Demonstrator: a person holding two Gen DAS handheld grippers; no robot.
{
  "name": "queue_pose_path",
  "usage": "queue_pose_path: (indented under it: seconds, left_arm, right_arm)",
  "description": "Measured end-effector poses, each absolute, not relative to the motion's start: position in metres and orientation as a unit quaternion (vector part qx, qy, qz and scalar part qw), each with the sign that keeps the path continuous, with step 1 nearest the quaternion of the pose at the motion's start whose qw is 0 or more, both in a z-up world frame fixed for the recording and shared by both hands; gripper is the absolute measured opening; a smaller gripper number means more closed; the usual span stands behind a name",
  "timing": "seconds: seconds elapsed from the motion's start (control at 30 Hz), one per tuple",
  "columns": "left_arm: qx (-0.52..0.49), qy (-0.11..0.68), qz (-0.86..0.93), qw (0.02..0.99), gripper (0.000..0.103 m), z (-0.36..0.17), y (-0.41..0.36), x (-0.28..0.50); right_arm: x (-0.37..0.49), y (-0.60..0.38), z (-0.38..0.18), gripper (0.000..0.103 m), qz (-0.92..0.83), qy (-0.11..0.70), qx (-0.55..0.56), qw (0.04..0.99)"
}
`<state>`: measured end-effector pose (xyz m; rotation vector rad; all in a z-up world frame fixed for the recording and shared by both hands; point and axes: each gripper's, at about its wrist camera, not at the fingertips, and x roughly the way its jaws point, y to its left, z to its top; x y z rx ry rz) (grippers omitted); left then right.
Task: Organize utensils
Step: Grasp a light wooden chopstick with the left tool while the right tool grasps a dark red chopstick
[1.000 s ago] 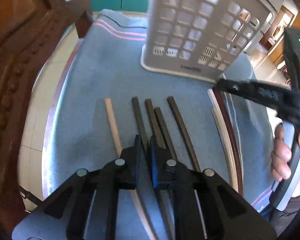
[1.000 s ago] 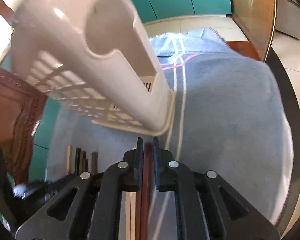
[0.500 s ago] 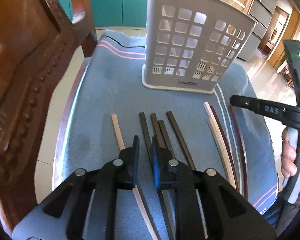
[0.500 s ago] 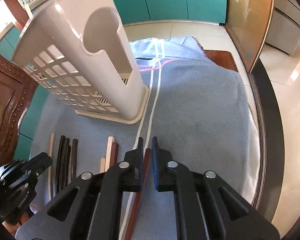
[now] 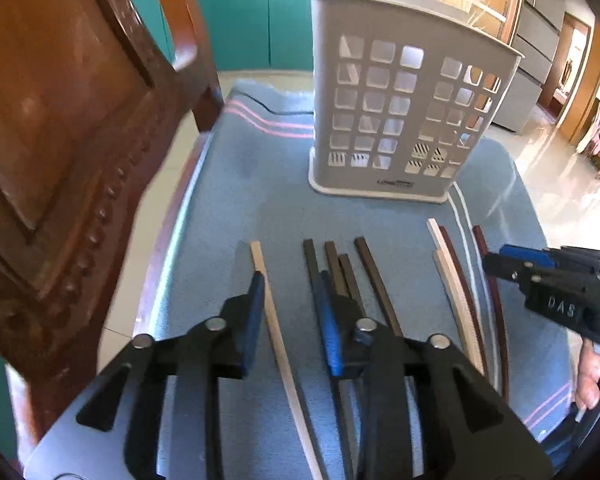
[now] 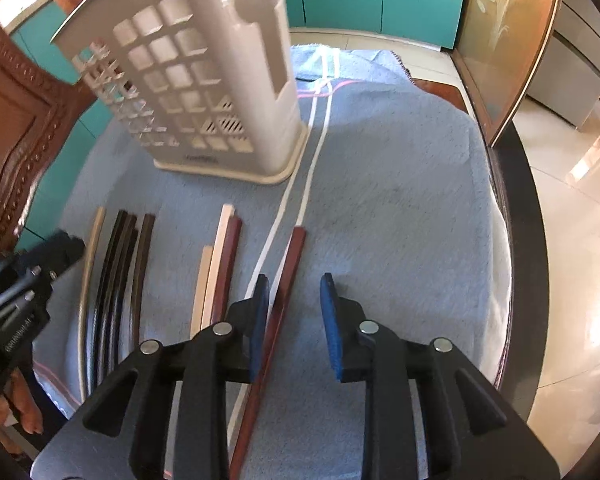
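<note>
On the blue cloth over the counter, both claws are opening with nothing gripped, the left claw above a pale chopstick, the right claw above a reddish chopstick, the white holder standing farther back.

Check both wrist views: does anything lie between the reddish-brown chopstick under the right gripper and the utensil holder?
Nothing visible does. Bare blue cloth separates the reddish-brown chopstick from the utensil holder; the right gripper, jaws opening, straddles it.
</note>
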<state>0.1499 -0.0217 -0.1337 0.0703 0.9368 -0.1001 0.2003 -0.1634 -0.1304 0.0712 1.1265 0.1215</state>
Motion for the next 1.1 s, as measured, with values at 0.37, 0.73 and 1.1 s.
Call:
queue_pose_path:
  seconds: [0.37, 0.73, 1.1]
  left_arm:
    - [0.065, 0.476, -0.006, 0.877, 0.036, -0.151, -0.023, 0.151]
    - [0.032, 0.506, -0.048, 0.861, 0.022, -0.16, -0.02, 0.16]
    - [0.045, 0.494, -0.069, 0.866, 0.017, -0.155, -0.044, 0.141]
  right_arm:
    - [0.189, -0.148, -0.132, 0.032, 0.042, 0.526, 0.007, 0.849]
    - [0.182, -0.14, -0.132, 0.02, 0.039, 0.515, 0.004, 0.856]
    - [0.178, -0.145, -0.124, 0.01, 0.047, 0.508, 0.015, 0.86]
